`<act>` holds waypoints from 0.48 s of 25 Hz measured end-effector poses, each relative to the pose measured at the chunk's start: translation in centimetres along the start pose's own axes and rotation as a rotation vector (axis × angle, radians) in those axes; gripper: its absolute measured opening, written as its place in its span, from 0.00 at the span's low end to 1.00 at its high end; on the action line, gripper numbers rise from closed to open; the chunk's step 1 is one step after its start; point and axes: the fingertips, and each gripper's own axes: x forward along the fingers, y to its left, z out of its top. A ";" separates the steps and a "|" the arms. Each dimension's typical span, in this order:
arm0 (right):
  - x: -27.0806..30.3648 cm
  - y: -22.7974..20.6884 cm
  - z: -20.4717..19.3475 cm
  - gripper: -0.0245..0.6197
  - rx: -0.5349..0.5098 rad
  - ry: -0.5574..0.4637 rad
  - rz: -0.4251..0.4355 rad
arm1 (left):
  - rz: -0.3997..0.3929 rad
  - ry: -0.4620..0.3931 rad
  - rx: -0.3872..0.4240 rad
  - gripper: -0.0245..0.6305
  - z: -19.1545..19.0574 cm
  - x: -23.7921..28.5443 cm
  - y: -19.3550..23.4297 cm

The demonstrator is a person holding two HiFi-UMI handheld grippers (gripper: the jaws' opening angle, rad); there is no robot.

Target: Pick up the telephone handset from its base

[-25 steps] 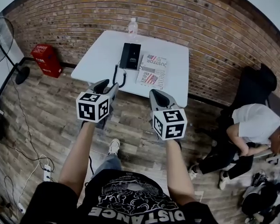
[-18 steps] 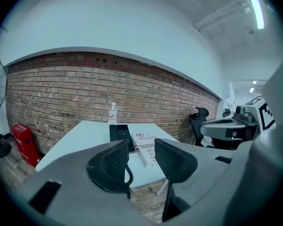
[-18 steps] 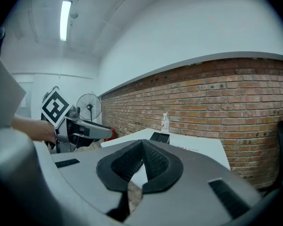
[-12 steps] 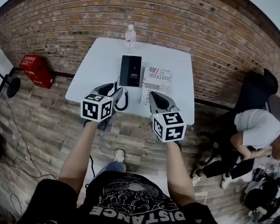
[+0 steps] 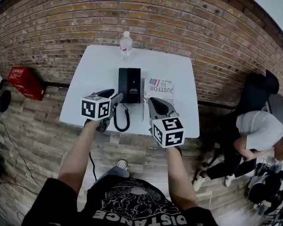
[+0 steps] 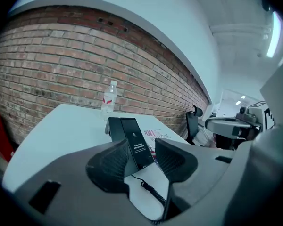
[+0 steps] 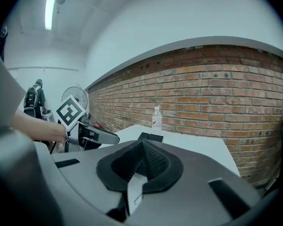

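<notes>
Left gripper point(image 5: 114, 96): your grey jaws gape wide, nothing between 'em
Right gripper point(image 7: 141, 145): jaws pinched together, empty
Black telephone handset point(image 5: 124, 84): on its black base point(image 5: 135, 84), white table point(image 5: 94, 79), just past your open jaws

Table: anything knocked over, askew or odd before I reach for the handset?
Nothing stands out. The handset lies in its base, the cord loops loosely toward the near edge of the table, the bottle stands upright at the far edge, and the newspaper lies flat beside the base.
</notes>
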 end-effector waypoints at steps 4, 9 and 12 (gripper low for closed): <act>2.1 -1.1 -0.3 0.04 0.001 0.022 -0.021 | -0.063 0.055 -0.064 0.28 -0.5 3.1 2.8; 4.4 -2.1 -1.1 0.04 0.007 0.055 -0.045 | -0.137 0.098 -0.156 0.28 -1.3 6.2 5.9; 5.7 -2.6 -1.5 0.04 0.011 0.075 -0.052 | -0.193 0.121 -0.208 0.28 -1.8 7.6 7.2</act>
